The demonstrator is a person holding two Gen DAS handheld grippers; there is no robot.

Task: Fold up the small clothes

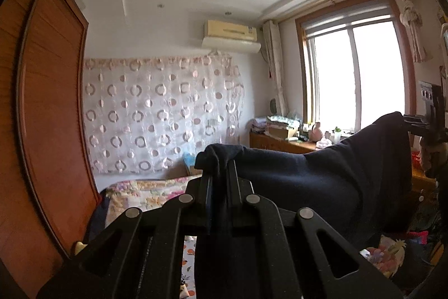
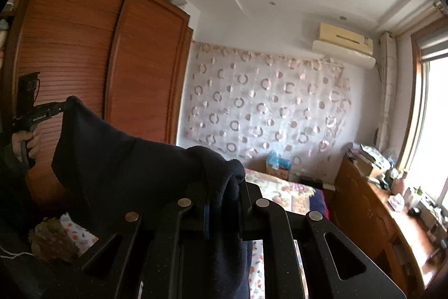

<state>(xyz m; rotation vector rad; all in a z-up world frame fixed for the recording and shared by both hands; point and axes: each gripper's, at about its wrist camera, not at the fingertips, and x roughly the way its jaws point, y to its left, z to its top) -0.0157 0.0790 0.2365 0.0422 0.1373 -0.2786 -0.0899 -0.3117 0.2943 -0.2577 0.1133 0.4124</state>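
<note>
A dark navy garment (image 1: 322, 181) hangs in the air, stretched between my two grippers. My left gripper (image 1: 221, 173) is shut on one bunched corner, and cloth trails down between its fingers. At the right edge of the left wrist view, my right gripper (image 1: 406, 118) pinches the far corner. In the right wrist view the same garment (image 2: 112, 159) runs leftward from my right gripper (image 2: 224, 187), which is shut on a thick fold. My left gripper (image 2: 63, 106) holds the other end there, with a hand (image 2: 23, 145) around its grip.
A bed with a floral cover (image 2: 282, 192) lies below and ahead. A tall wooden wardrobe (image 2: 84, 60) stands on the left. On the right, a wooden sideboard (image 2: 372, 215) with clutter on it runs under the window (image 1: 352, 74). A circle-patterned curtain (image 1: 159, 114) covers the far wall.
</note>
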